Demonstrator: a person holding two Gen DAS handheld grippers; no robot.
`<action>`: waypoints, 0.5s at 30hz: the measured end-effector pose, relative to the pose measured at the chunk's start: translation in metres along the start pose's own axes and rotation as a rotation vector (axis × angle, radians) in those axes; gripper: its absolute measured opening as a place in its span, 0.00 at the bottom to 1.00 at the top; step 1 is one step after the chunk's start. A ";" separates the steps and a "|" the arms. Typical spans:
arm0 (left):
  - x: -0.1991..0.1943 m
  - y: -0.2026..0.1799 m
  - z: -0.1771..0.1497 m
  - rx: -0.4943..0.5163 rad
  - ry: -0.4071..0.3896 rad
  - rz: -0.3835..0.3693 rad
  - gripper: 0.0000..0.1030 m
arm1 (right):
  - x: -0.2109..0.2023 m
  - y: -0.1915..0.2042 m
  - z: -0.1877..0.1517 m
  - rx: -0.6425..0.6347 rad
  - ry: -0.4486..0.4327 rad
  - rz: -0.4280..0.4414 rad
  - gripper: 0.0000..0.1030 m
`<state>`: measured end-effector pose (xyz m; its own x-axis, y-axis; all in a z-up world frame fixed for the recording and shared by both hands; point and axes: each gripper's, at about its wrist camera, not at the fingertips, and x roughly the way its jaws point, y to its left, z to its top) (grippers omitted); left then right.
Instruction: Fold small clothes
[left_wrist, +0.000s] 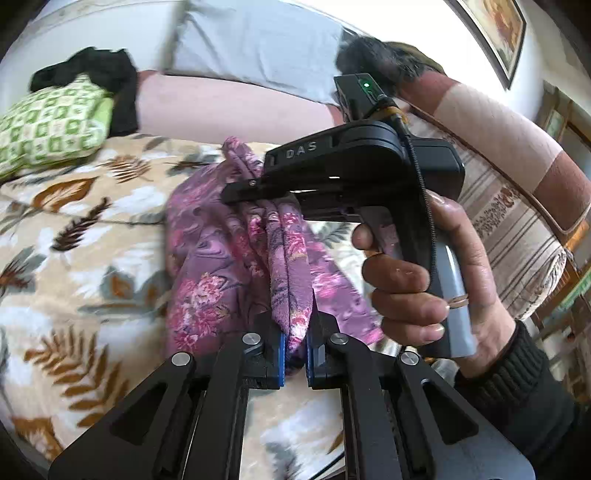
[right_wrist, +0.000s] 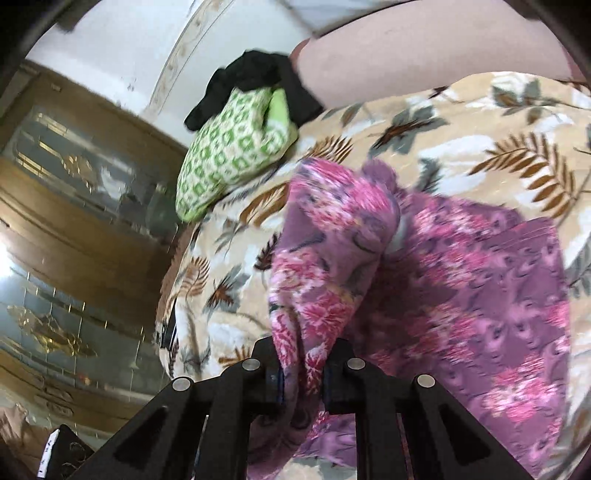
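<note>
Both sets of jaws are clamped on the same purple floral cloth (left_wrist: 236, 254). Between the left gripper (left_wrist: 295, 354) and its blue pads (left_wrist: 281, 354), a narrow gathered ridge of the cloth is pinched, and the fabric runs forward from there in long folds. Ahead of those jaws, the right gripper (left_wrist: 236, 194) crosses the left wrist view sideways, held by a hand (left_wrist: 439, 280) in a dark knit cuff, and its black tips bite a bunched upper edge of the same cloth. Seen from its own camera, the right gripper (right_wrist: 301, 384) has a thick pleat of the cloth (right_wrist: 461, 280) squeezed between its fingers, and the rest spreads out ahead and to the right over the blanket (right_wrist: 461, 122).

The cloth hangs lifted between the two grips; its lower edges trail on the leaf-print blanket (left_wrist: 74, 236). Its far edge in the right wrist view is blurred, so its outline there cannot be told exactly.

Left of the left jaws, a wide stretch of blanket lies bare. Farther ahead and to the left sits a green-patterned pillow (left_wrist: 51, 125) with a black garment (left_wrist: 96, 74) draped behind it, well apart from the cloth. A person's bare leg (left_wrist: 229, 103) rests along the blanket's far edge, beyond the cloth. Left of the right jaws, the blanket's edge drops off toward a wooden cabinet (right_wrist: 74, 206).
</note>
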<state>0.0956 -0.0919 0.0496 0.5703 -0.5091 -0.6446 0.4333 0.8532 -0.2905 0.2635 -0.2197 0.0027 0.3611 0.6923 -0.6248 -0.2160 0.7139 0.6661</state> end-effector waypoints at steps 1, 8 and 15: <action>0.005 -0.006 0.004 0.011 0.006 -0.006 0.06 | -0.005 -0.005 0.002 0.005 -0.006 0.003 0.13; 0.072 -0.039 0.007 0.057 0.135 -0.083 0.06 | -0.033 -0.066 -0.002 0.058 -0.067 -0.016 0.13; 0.125 -0.059 -0.006 0.023 0.210 -0.141 0.06 | -0.039 -0.133 -0.015 0.233 -0.080 -0.026 0.13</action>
<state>0.1368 -0.2056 -0.0184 0.3467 -0.5857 -0.7327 0.5156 0.7715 -0.3727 0.2644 -0.3397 -0.0674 0.4367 0.6570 -0.6145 0.0059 0.6810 0.7323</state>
